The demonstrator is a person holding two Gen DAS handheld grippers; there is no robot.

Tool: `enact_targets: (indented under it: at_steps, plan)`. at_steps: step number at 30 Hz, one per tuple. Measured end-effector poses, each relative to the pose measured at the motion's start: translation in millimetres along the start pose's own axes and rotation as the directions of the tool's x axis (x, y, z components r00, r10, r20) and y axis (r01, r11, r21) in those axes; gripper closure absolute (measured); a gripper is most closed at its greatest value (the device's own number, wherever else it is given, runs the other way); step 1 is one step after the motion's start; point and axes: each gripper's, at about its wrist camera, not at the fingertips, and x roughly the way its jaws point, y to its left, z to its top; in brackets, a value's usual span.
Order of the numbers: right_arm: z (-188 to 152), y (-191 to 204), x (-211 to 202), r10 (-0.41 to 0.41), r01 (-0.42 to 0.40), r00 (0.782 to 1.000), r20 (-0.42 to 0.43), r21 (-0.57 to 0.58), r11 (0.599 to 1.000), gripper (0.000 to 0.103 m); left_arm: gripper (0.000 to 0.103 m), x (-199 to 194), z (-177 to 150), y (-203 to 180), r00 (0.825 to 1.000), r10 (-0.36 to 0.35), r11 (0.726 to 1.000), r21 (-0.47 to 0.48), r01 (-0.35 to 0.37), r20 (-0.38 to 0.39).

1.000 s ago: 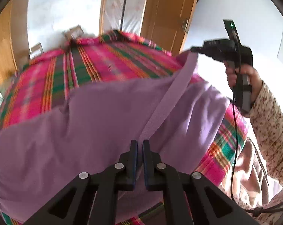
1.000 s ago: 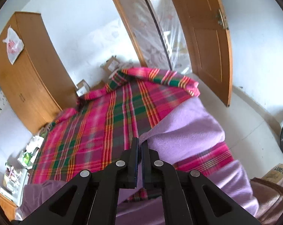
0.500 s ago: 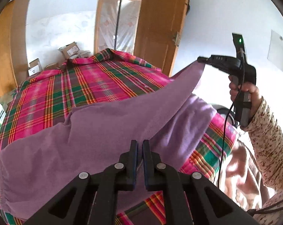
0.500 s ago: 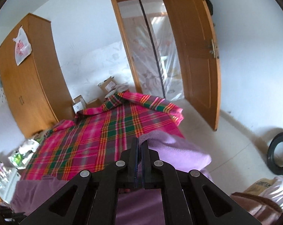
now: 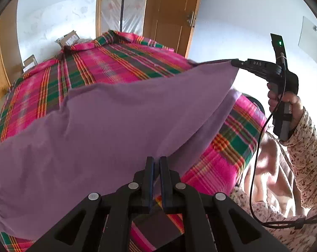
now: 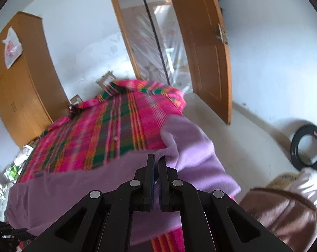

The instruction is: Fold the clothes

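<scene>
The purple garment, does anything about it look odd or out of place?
Nothing stands out. The purple garment is pinched by the left hand-held gripper and the right hand-held gripper, raised over the plaid bedspread.

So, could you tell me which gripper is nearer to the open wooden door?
The right. The right gripper holds its corner of the purple garment raised on the wooden door side; the left gripper grips the near edge.

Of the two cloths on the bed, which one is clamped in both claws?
The plain purple cloth, pinched by the left claw and right claw. The pink plaid sheet lies flat on the bed beneath it.
</scene>
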Motion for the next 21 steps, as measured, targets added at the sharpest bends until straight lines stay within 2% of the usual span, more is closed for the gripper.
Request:
enact_targets:
  at_steps: [8,14,21]
  plan:
    - [-30.7,-20.9,7.8,-0.02,0.024,0.998,-0.056,0.072,0.997,0.1,0.098,8.0,-9.5,1.1,0.999,-0.011,1.0,-0.012,0.01,-0.041]
    - [-40.7,-22.7,10.3,-0.043,0.049,0.996,-0.074,0.072,0.996,0.1,0.098,10.7,-12.0,4.9,0.998,-0.02,0.999,-0.027,0.019,-0.06]
    - [-44.1,-25.9,14.1,-0.049,0.057,0.988,-0.146,0.053,0.997,0.097,0.098,7.0,-0.4,2.6,0.995,-0.093,0.996,-0.014,0.092,-0.027]
